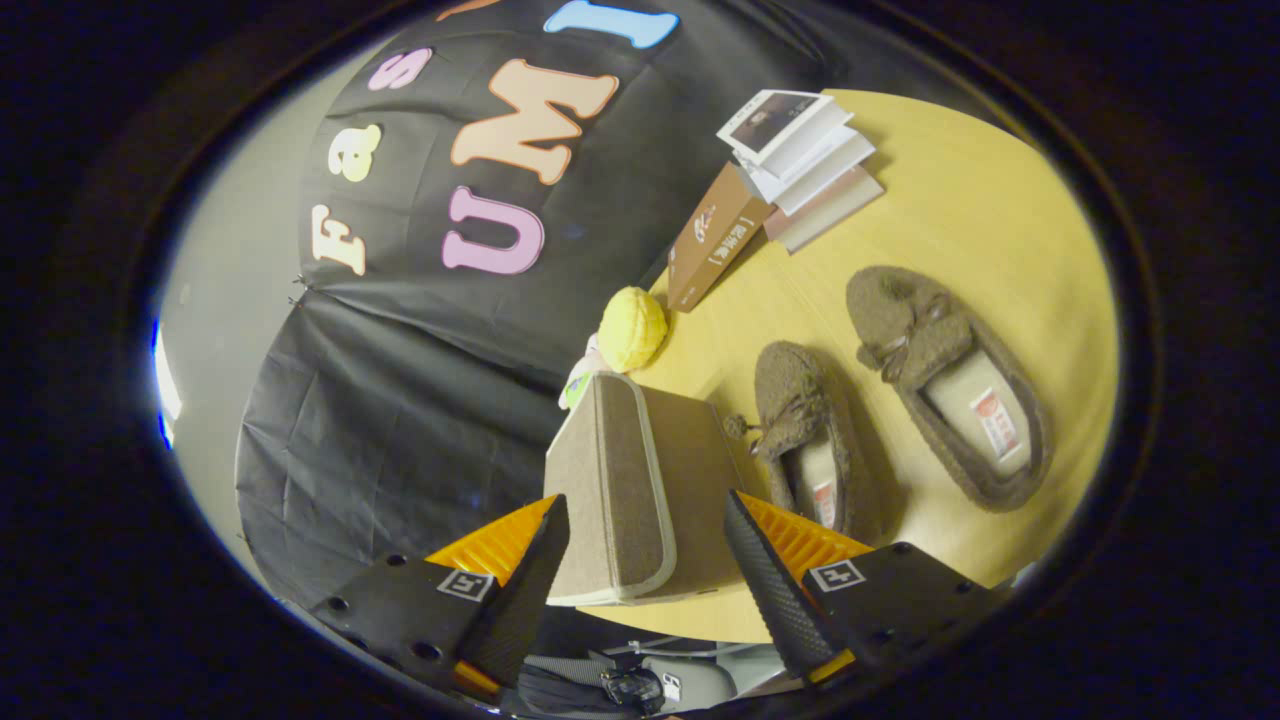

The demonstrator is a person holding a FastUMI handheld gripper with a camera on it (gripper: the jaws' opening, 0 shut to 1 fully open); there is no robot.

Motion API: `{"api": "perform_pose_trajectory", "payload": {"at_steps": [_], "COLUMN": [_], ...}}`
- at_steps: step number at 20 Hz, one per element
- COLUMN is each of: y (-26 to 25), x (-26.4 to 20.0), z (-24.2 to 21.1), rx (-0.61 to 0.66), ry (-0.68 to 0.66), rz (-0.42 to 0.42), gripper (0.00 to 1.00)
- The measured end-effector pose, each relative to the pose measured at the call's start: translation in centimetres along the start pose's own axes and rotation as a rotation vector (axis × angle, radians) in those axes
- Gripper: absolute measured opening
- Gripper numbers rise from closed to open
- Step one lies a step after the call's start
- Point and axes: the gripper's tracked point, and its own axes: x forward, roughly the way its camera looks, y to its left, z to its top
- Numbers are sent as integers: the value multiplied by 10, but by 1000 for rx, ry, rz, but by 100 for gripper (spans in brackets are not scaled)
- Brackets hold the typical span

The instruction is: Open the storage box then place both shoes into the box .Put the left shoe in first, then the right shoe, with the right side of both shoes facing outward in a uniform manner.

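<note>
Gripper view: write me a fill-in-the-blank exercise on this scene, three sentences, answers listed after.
1. The gripper has its fingers spread apart, so it is ____.
2. The storage box just ahead of the fingers has its lid ____.
3. The number of brown shoes lying on the yellow table, the near shoe and the far shoe, is ____.

Missing words: open; closed; two

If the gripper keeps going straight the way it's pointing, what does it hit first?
Probably the closed storage box, which sits between and just ahead of the open gripper; depth is hard to judge.
</note>
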Motion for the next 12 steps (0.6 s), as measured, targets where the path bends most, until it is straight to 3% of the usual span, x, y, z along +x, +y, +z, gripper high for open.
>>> {"api": "perform_pose_trajectory", "payload": {"at_steps": [6,12], "y": [6,8], "x": [19,32], "z": [-47,-67], "rx": [164,289], "ry": [145,219], "rz": [65,101], "gripper": [98,97]}}
